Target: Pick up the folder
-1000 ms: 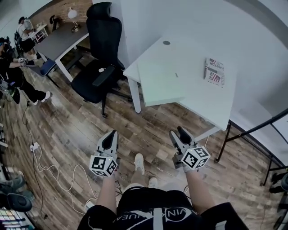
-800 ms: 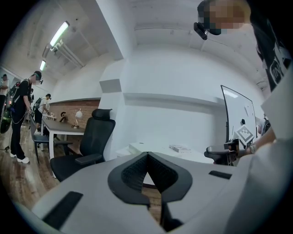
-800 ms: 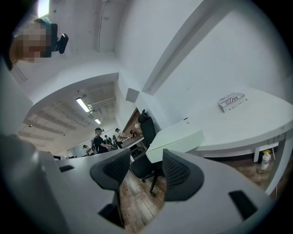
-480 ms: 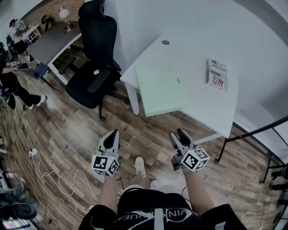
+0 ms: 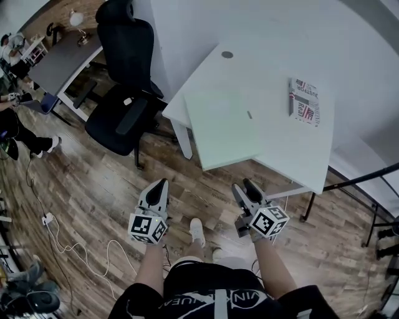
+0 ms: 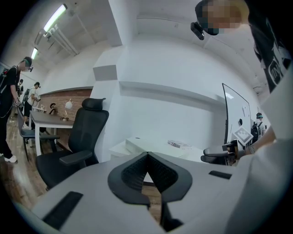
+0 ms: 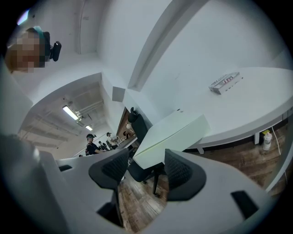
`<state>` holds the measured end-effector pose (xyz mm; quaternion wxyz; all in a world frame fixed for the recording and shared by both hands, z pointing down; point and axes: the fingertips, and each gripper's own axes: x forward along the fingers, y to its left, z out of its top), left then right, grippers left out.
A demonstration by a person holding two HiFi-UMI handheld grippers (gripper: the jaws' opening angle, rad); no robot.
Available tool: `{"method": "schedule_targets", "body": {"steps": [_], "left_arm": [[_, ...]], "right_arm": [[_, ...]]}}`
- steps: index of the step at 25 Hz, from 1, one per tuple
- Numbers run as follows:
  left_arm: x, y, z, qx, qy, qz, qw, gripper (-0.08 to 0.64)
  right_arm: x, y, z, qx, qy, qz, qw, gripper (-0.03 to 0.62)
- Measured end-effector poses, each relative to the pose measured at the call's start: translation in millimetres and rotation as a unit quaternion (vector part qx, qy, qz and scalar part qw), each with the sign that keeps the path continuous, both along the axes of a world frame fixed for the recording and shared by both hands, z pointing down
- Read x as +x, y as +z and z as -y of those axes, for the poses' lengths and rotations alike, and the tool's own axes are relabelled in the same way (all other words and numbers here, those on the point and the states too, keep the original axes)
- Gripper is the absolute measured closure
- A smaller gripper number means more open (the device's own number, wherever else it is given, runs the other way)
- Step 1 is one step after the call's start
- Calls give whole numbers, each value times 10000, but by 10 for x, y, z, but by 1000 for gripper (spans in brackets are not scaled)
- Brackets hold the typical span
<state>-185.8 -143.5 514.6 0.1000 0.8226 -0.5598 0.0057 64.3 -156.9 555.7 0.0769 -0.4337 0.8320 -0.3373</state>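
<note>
Clock: read on the head view, with twelve at the top edge and the person at six.
Count, task's thing: one folder [image 5: 223, 128], pale green, closed and lying flat.
Count, tongs: two, the left gripper [image 5: 158, 185] and the right gripper [image 5: 245, 188], one in each hand, side by side above the wood floor [image 5: 93, 180].
Count, furniture: one white table [image 5: 274, 68], one black office chair [image 5: 121, 106], and one grey desk [image 5: 59, 62] with one lamp [image 5: 78, 19] on it.
Count, small things: one striped booklet [image 5: 305, 101] on the table and one white cable [image 5: 68, 249] looping over the floor at eight o'clock.
Count, people: at least two bystanders [image 5: 19, 134] at the picture's nine to ten o'clock edge.
Folder, place: on the table's near left part, at twelve o'clock from the two grippers. Its near end juts past the table edge over the floor. The booklet lies well apart, at the folder's two o'clock, and the chair stands at its nine to ten o'clock.
Folder, long axis: roughly eleven to five o'clock, slightly skewed to the table's edges. The short near edge faces the person.
Left gripper: jaws together with nothing between them. The tips aim toward twelve o'clock and are short of the table.
Right gripper: jaws apart and just now opening, with nothing between them. In its own view the folder's jutting corner shows beyond the gap, not touched.
</note>
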Motion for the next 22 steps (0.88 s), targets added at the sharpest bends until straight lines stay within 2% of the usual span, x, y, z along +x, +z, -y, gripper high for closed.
{"method": "schedule_targets", "body": {"steps": [13, 19, 22], "left_arm": [[67, 180, 650, -199, 508, 45, 9985, 548], [120, 311, 843, -295, 804, 177, 9962, 548], [121, 332, 929, -305, 875, 158, 9956, 548]], "right_arm": [[-153, 245, 395, -751, 428, 730, 9936, 321], [-235, 397, 568, -1176, 735, 1329, 9814, 296], [-390, 286, 700, -1004, 548, 1835, 9763, 277]]}}
